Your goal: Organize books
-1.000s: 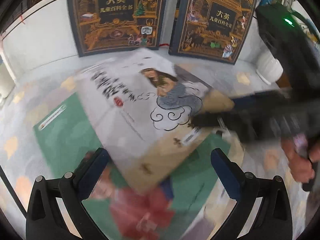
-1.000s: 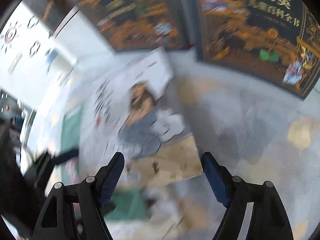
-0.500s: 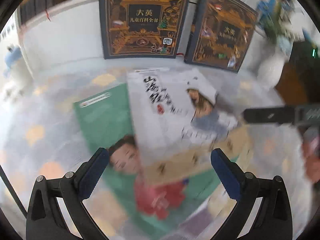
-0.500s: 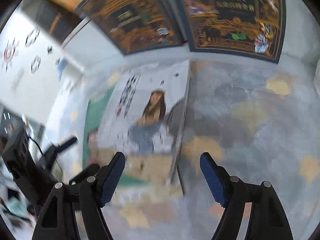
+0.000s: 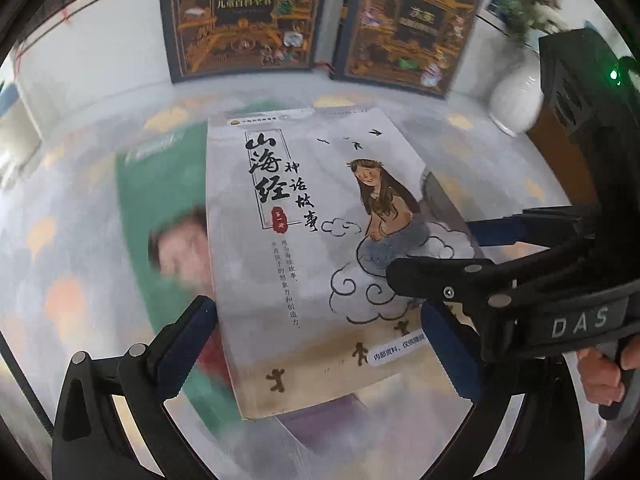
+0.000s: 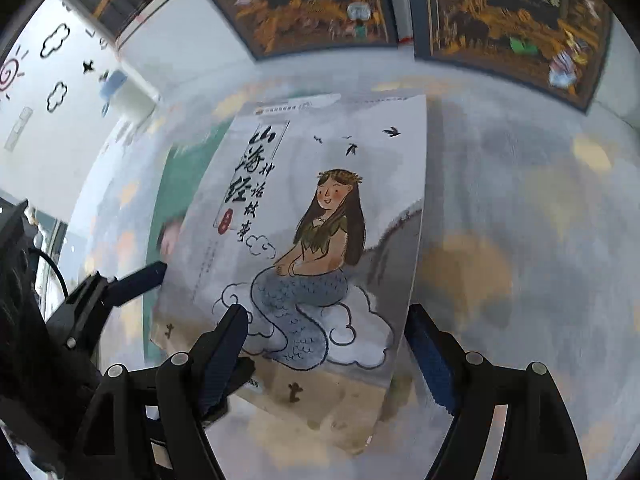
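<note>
A white storybook (image 5: 312,240) with a mermaid drawing lies askew on top of a green book (image 5: 160,184) on the patterned table. My left gripper (image 5: 320,344) hovers open over the storybook's near end, its blue pads level with the book's two side edges. My right gripper (image 6: 324,344) reaches in over the book's right side. Its jaws are opening: the left finger (image 6: 224,340) lies above the cover (image 6: 304,220), while the right one sits just outside the book's right edge. Neither gripper clamps the book. Most of the green book (image 6: 176,184) is covered.
Two large dark encyclopedia volumes (image 5: 240,20) (image 5: 408,24) stand upright against the white back wall. A white vase (image 5: 516,96) with a plant stands at the back right. A person's hand (image 5: 600,368) holds the right gripper's handle. Bare tabletop (image 6: 520,220) lies right of the books.
The storybook has swung from slanted to nearly square with my left gripper and shifted over the green book. Both grippers moved sideways, and the right one now overlaps the book's right side.
</note>
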The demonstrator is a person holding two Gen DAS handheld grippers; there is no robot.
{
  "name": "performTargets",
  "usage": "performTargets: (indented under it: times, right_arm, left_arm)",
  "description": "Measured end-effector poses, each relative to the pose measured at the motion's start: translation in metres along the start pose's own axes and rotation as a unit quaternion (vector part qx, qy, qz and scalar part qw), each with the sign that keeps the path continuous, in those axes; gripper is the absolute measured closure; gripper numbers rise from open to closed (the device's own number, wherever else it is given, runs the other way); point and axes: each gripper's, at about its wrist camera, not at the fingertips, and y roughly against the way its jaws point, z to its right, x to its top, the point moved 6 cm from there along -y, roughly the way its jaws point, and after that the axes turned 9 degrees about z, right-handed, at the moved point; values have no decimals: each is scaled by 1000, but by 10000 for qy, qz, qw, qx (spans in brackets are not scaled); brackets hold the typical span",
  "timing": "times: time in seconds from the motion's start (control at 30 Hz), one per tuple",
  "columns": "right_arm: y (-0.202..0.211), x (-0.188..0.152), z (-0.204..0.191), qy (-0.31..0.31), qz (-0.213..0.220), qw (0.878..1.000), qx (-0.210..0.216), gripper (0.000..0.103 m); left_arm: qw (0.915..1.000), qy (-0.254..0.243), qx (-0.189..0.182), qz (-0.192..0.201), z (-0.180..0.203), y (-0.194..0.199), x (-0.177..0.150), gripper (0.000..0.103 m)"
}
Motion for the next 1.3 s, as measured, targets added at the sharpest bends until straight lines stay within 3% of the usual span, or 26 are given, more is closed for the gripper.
performTargets:
  times: [0.23,0.33,0.43,0.5,0.63,0.73,0.87,0.93,1.13,1.2,1.23,1.3]
  right_arm:
    - [36,-104,-25,-205,-281,9984,442,23]
    - [56,-157,-44,-113,-356,9961,796,23]
    - [74,-211,-62,29,-494,9920,1160,24]
    - [82,-228,-64,109,-479,9900,1324,24]
    - [86,-225,-41,-450,-376,9833,1725,31]
    - [87,-219,-22,-912,-339,9728,2104,31]
    - [80,-211,-13,-1126,-263,9651,2351,33]
    - [79,-208,-16,-1151,-209,9639,2392,34]
    - [72,-200,-25,-829,-61,9631,2561,34]
    - [65,-194,-31,-701,10,9659,2491,38]
    - [65,-193,-31,-679,54,9680,2416,42]
    - [61,-190,-31,-551,144,9748,2159,60]
  left_arm:
    - [9967,521,-607,-116,17,81,-99,2]
    - [9957,560,-596,-439,25,111,-153,2]
    - [9957,440,-649,-491,31,132,-181,2]
    - [9967,403,-520,-472,29,139,-183,2]
    - [9995,255,-161,-125,13,151,-156,2]
    - [9980,537,-262,-187,-3,142,-139,3]
    - [9926,939,-450,-627,-19,113,-141,22]
    - [9910,1007,-542,-701,-23,102,-144,26]
    - [9964,518,-445,-510,-17,102,-145,30]
    - [9986,352,-188,-360,-17,99,-143,46]
    - [9990,356,-108,-259,-18,99,-142,47]
    - [9984,562,-56,-11,-24,98,-139,58]
